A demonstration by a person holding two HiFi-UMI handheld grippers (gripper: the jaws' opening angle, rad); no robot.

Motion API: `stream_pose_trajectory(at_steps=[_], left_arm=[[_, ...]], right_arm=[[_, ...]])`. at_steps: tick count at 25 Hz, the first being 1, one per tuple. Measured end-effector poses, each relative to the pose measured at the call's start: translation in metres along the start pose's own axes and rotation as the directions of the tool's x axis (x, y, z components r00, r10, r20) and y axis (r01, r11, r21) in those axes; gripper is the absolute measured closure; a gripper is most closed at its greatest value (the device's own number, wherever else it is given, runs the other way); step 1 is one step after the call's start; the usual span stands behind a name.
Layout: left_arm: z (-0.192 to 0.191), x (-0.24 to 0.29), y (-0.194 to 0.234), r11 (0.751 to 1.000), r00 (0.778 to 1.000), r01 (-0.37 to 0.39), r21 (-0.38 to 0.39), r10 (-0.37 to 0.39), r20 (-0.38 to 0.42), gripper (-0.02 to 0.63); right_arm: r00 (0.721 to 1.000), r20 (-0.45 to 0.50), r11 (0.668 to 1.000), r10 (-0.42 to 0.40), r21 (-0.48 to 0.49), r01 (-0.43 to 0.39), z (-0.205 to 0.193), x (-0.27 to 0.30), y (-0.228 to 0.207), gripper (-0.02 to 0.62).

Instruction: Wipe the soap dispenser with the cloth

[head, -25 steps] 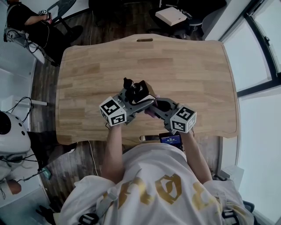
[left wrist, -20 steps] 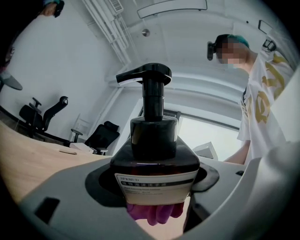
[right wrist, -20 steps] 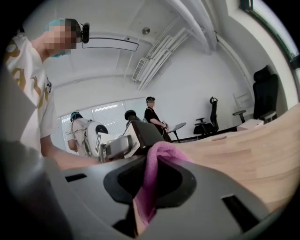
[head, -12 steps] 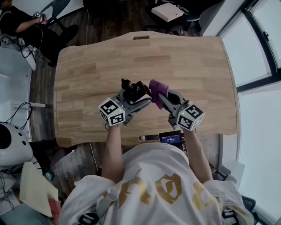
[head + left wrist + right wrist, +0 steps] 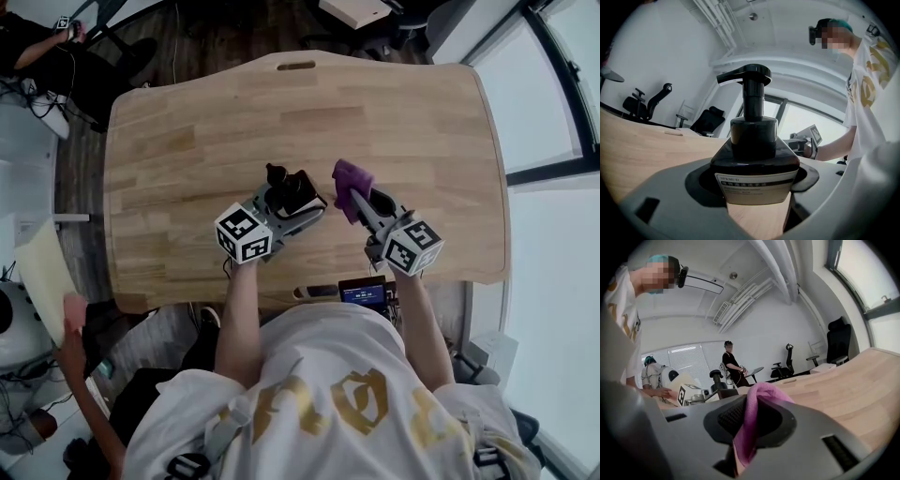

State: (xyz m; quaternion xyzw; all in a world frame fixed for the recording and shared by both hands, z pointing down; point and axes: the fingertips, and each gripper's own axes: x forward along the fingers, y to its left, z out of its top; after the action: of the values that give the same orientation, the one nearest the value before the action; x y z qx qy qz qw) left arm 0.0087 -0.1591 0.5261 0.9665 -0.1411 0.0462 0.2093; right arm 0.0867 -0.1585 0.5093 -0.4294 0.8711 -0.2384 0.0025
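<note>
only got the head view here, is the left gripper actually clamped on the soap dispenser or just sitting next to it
Observer: Clamped. In the left gripper view the left gripper has its jaws against both sides of the soap dispenser, low on the dark body at its white label.
Operator: and the cloth, proper grip or barely hanging on
Observer: Proper grip. The right gripper view shows the pink-purple cloth pinched between the jaws of the right gripper, with a fold bulging above them and a tail hanging below.
</note>
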Motion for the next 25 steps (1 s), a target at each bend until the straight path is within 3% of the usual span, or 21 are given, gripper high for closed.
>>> stream_pose_trajectory(at_steps=[10,19,25], left_arm=[[-0.047,0.019,0.022,0.998,0.983,-0.032,0.055,0.041,-0.181,0.252],[-0.092,0.036,0.033,0.991,0.938,-0.026,0.134,0.071,-0.339,0.252],[-0.110,0.044,0.034,0.986,0.917,0.003,0.164,0.063,-0.393,0.252]], right_arm=[[0.995,-0.035,0.996,-0.091,0.016,0.092,-0.009,0.002,-0.026,0.546],[0.986,-0.052,0.987,-0.156,0.038,0.158,-0.020,-0.008,-0.046,0.546],[0.983,-0.063,0.983,-0.173,0.057,0.176,-0.029,-0.009,-0.052,0.546]])
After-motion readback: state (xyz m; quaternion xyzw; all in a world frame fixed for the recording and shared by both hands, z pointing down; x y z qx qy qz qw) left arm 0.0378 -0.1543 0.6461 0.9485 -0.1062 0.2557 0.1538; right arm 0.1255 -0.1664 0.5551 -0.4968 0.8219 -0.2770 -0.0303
